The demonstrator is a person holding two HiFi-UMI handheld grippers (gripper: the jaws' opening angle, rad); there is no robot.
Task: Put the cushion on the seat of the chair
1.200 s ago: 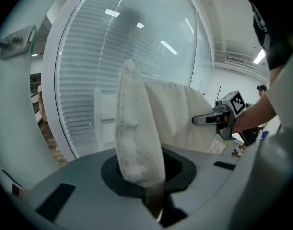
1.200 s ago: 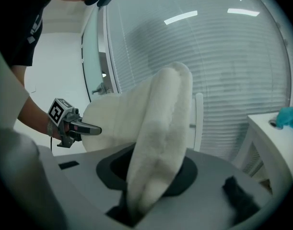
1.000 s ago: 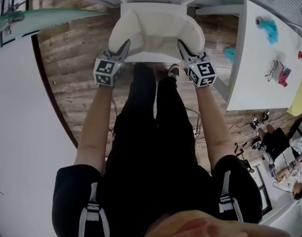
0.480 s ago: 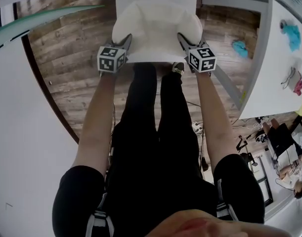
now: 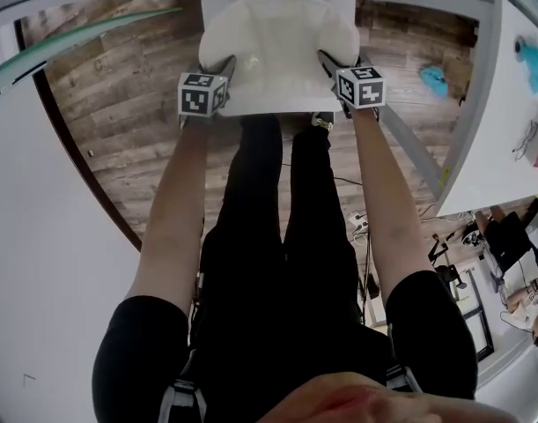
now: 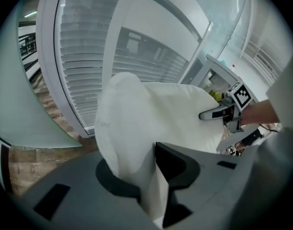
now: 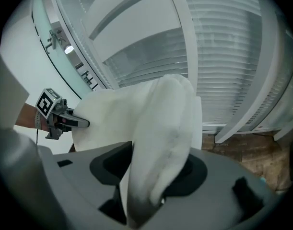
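Looking steeply down from the person's head, a white cushion (image 5: 277, 51) lay flat on the seat of a white chair (image 5: 269, 106). It covered most of the seat, leaving the front strip and the far corners bare. The chair stood on a wooden plank floor (image 5: 119, 104), directly in front of the person's black-trousered legs (image 5: 277, 236).

Both bare forearms reached forward, one to each side of the cushion. The left hand-held gripper (image 5: 223, 67) met the cushion's near left edge, and its marker cube (image 5: 202, 93) sat just behind the jaws. The right hand-held gripper (image 5: 326, 58) met the near right edge, with its own cube (image 5: 360, 86) behind it.

In the left gripper view, the jaws had just been opening. They stood only narrowly apart, with a thin fold of the cushion's edge running down between them and touching both. The rest of the cushion billowed up in front of them.

In the right gripper view, the jaws had also just been opening and stood wider. A thick, rounded roll of the cushion filled the space between them and lay against both jaws.

Each gripper view showed the opposite gripper across the cushion. White window blinds (image 6: 88, 56) rose behind the chair. A white tabletop (image 5: 506, 122) stood off to the right in the head view, with small coloured items on it too small to identify.
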